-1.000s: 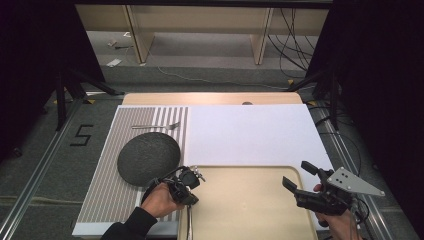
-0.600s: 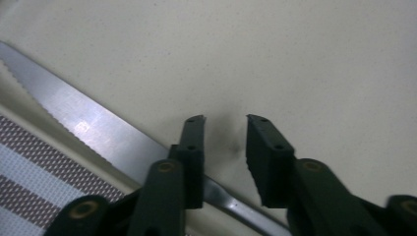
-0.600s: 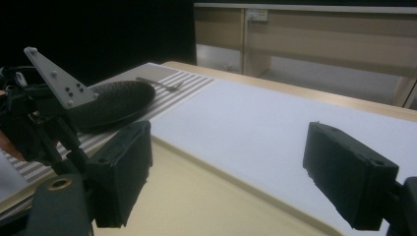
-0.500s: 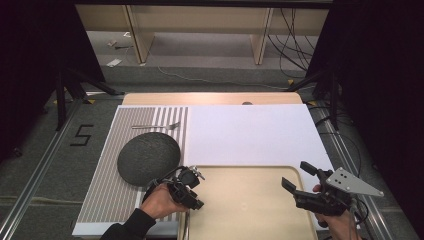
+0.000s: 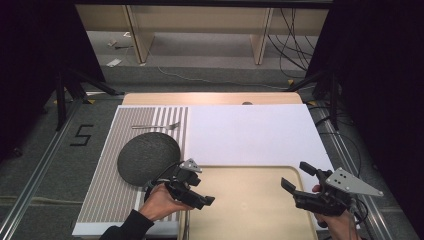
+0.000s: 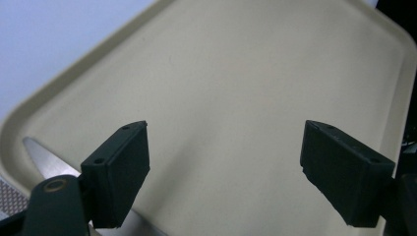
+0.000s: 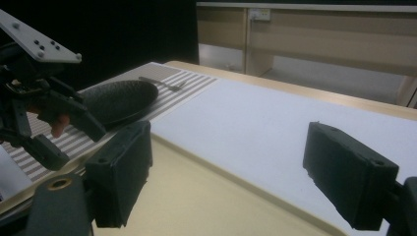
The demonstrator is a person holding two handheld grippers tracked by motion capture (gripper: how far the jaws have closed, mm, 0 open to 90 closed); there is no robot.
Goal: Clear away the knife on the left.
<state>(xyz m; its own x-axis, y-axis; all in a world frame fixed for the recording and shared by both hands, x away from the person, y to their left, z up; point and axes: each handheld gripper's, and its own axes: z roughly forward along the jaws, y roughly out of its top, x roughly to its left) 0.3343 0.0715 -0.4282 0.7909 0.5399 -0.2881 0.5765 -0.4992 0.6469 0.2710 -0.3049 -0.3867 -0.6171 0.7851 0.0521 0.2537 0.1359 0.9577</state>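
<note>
Left tongs (image 5: 202,196) have just been opening, nothing between; high view: right tongs (image 5: 296,176) apart over tray (image 5: 250,200); left gripper view: knife (image 6: 46,164) flat on tray, likely thin, stiff, slippery, grip handle.

worktop (image 5: 215,98): wooden | striped mat (image 5: 105,190) left | white sheet (image 5: 255,135) far right | beige tray (image 5: 250,200) near, overlapping sheet
</note>
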